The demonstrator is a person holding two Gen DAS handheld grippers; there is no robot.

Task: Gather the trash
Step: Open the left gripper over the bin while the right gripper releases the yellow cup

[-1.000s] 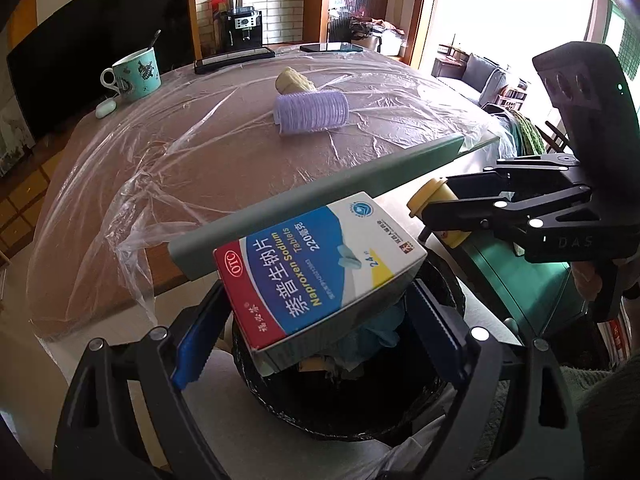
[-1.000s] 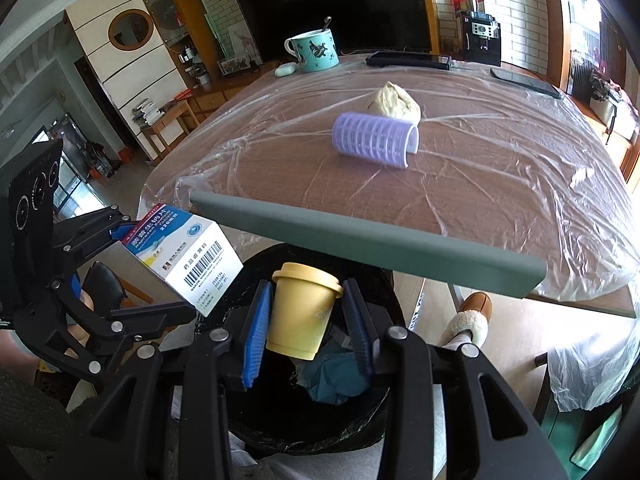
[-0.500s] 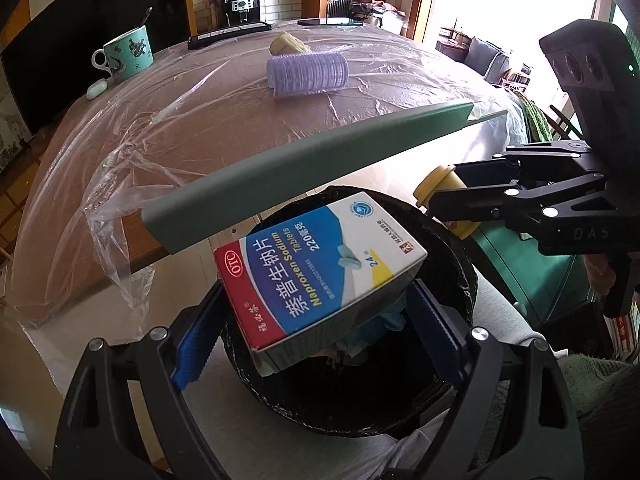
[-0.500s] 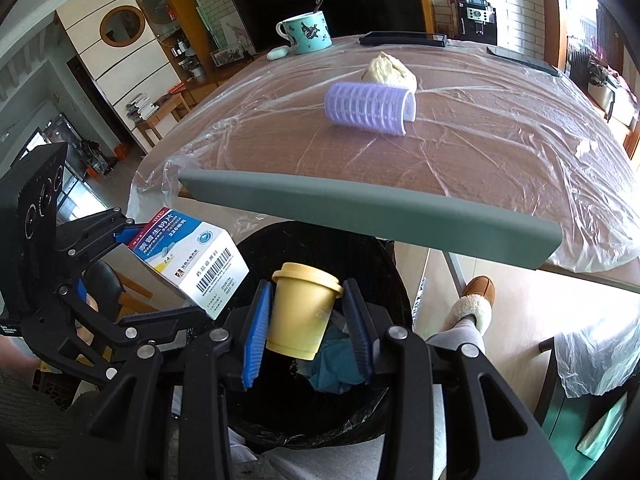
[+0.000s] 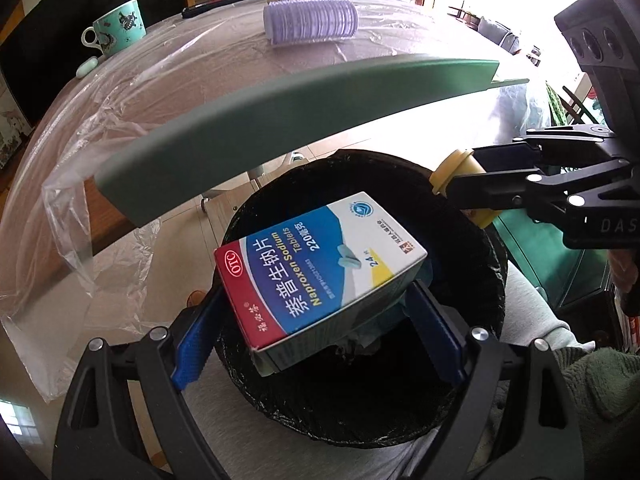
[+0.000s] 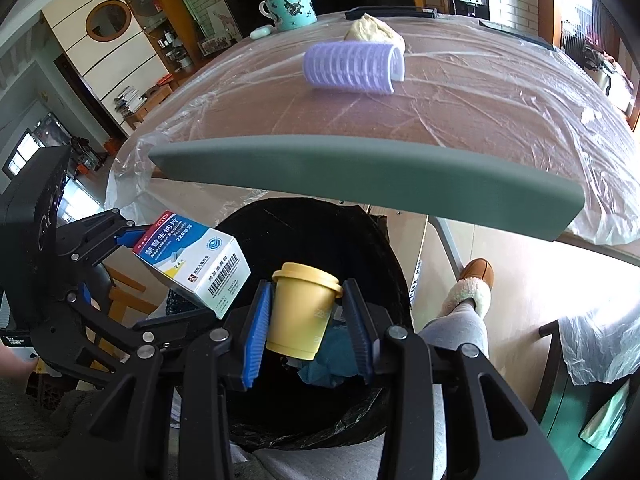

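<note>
My left gripper (image 5: 316, 312) is shut on a white, blue and red medicine box (image 5: 320, 276), held tilted over the mouth of a black-lined trash bin (image 5: 472, 248). My right gripper (image 6: 306, 316) is shut on a small yellow lidded cup (image 6: 300, 312), upright above the same bin (image 6: 360, 240). In the right wrist view the box (image 6: 192, 264) and left gripper (image 6: 156, 272) hang at the bin's left edge. In the left wrist view the cup (image 5: 456, 172) and right gripper (image 5: 468, 184) are at the bin's far right rim. Teal and white scraps lie inside the bin.
A grey-green chair back (image 6: 360, 184) runs across just beyond the bin. Behind it a plastic-covered table (image 6: 480, 100) holds a purple hair roller (image 6: 352, 66), a crumpled yellowish lump (image 6: 374, 32) and a teal mug (image 6: 288, 6). A person's slippered foot (image 6: 472, 284) is right of the bin.
Both grippers have sunk toward the bin with the box and cup still held; the bin mouth looks larger and the table has slid up in both views.
</note>
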